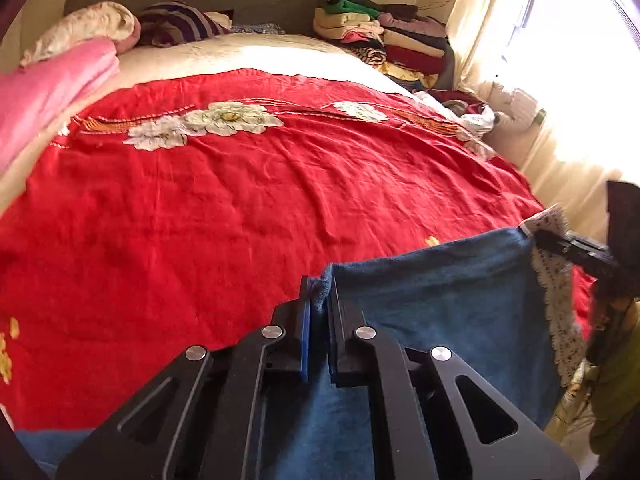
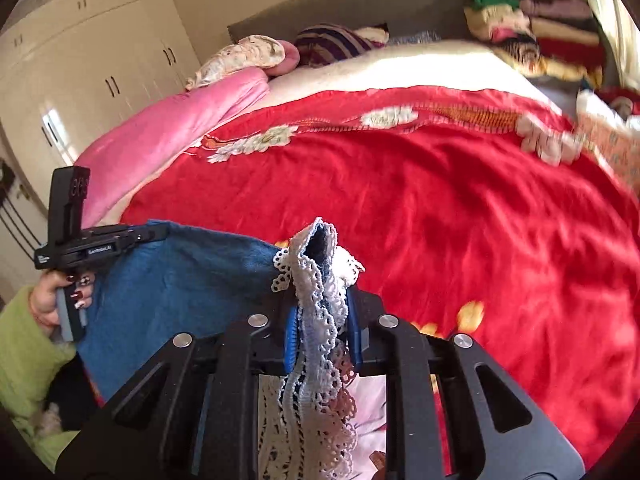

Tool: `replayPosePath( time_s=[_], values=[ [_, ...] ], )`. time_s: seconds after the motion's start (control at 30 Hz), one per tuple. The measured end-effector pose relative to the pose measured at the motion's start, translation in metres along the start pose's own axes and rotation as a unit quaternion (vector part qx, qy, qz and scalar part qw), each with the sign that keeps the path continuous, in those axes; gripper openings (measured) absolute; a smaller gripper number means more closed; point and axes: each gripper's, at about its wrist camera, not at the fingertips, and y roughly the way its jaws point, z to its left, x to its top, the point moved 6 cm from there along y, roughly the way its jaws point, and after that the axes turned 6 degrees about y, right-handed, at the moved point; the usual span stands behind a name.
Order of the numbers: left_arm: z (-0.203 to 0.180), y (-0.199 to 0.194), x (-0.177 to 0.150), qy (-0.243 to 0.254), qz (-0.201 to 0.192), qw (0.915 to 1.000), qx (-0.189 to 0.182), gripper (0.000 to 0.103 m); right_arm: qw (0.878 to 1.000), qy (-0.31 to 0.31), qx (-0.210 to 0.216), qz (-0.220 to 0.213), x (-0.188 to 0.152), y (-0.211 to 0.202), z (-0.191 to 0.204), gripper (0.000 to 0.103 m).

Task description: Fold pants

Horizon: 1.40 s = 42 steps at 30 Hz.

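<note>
Pants (image 1: 440, 280) held betw. left gripper (image 1: 319, 292) & right gripper (image 2: 322, 300), above bedspread (image 1: 240, 208); clothes pile (image 1: 380, 36) behind, far right.

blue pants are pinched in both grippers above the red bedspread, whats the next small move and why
Probably lower both grippers forward together to lay the blue pants flat on the red bedspread. The left gripper and right gripper each pinch a top corner, the lace trim bunched in the right, so the cloth hangs unspread.
</note>
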Motion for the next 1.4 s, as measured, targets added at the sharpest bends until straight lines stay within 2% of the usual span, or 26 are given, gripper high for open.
replayPosePath(
  time_s=[0.07, 0.17, 0.2, 0.27, 0.3, 0.37, 0.53, 0.6, 0.7, 0.77, 0.87, 0.93, 1.0, 1.03, 1.1, 1.2, 1.4],
  values=[
    [-0.001, 0.011, -0.003, 0.005, 0.011, 0.9998, 0.013, 0.006, 1.000, -0.012, -0.026, 0.011, 0.003, 0.012, -0.004, 0.013],
    [0.002, 0.027, -0.013, 0.006, 0.023, 0.9993, 0.030, 0.008, 0.995, -0.020, -0.077, 0.056, -0.007, 0.041, -0.015, 0.017],
    [0.004, 0.031, -0.017, 0.004, 0.025, 0.9991, 0.035, 0.011, 0.994, -0.008, -0.084, 0.068, -0.011, 0.049, -0.020, 0.019],
    [0.007, 0.030, -0.019, -0.003, 0.019, 0.9992, 0.036, 0.015, 0.994, 0.007, -0.082, 0.065, -0.012, 0.048, -0.025, 0.023],
    [0.008, 0.027, -0.019, -0.006, 0.017, 0.9992, 0.035, 0.018, 0.995, 0.009, -0.084, 0.061, -0.011, 0.045, -0.025, 0.032],
    [0.011, 0.012, -0.017, -0.008, 0.008, 0.9991, 0.040, 0.041, 0.995, 0.017, -0.092, 0.039, -0.009, 0.027, -0.027, 0.038],
    [0.000, -0.042, -0.024, 0.000, -0.035, 0.9989, 0.031, 0.050, 0.997, 0.041, -0.064, -0.002, -0.021, -0.030, -0.021, 0.043],
    [-0.009, -0.060, -0.034, 0.003, -0.044, 0.9988, 0.024, 0.050, 0.997, 0.049, -0.052, 0.002, -0.038, -0.048, -0.017, 0.044],
    [-0.025, -0.083, -0.062, 0.007, -0.046, 0.9989, 0.012, 0.050, 0.996, 0.072, -0.041, 0.030, -0.078, -0.065, -0.017, 0.045],
    [-0.033, -0.087, -0.086, 0.015, -0.030, 0.9994, 0.010, 0.050, 0.993, 0.098, -0.038, 0.047, -0.098, -0.066, -0.020, 0.045],
    [-0.036, -0.083, -0.118, 0.020, -0.001, 0.9993, 0.031, 0.050, 0.988, 0.139, -0.023, 0.063, -0.125, -0.060, -0.025, 0.045],
    [-0.034, -0.075, -0.133, 0.015, 0.017, 0.9988, 0.044, 0.050, 0.987, 0.146, -0.019, 0.061, -0.130, -0.060, -0.021, 0.040],
    [-0.035, -0.074, -0.137, 0.017, 0.012, 0.9983, 0.054, 0.050, 0.987, 0.143, 0.002, 0.066, -0.132, -0.057, -0.011, 0.029],
    [-0.035, -0.073, -0.137, 0.018, 0.013, 0.9980, 0.059, 0.050, 0.989, 0.133, 0.003, 0.071, -0.135, -0.054, -0.004, 0.027],
    [-0.031, -0.073, -0.138, 0.009, 0.009, 0.9983, 0.056, 0.050, 0.991, 0.113, -0.006, 0.073, -0.136, -0.053, 0.000, 0.015],
    [-0.029, -0.075, -0.138, 0.002, 0.007, 0.9984, 0.056, 0.050, 0.993, 0.093, -0.022, 0.064, -0.134, -0.063, 0.003, 0.011],
    [-0.027, -0.073, -0.140, 0.001, 0.010, 0.9984, 0.056, 0.050, 0.992, 0.077, -0.062, 0.075, -0.145, -0.058, -0.001, 0.013]
  ],
)
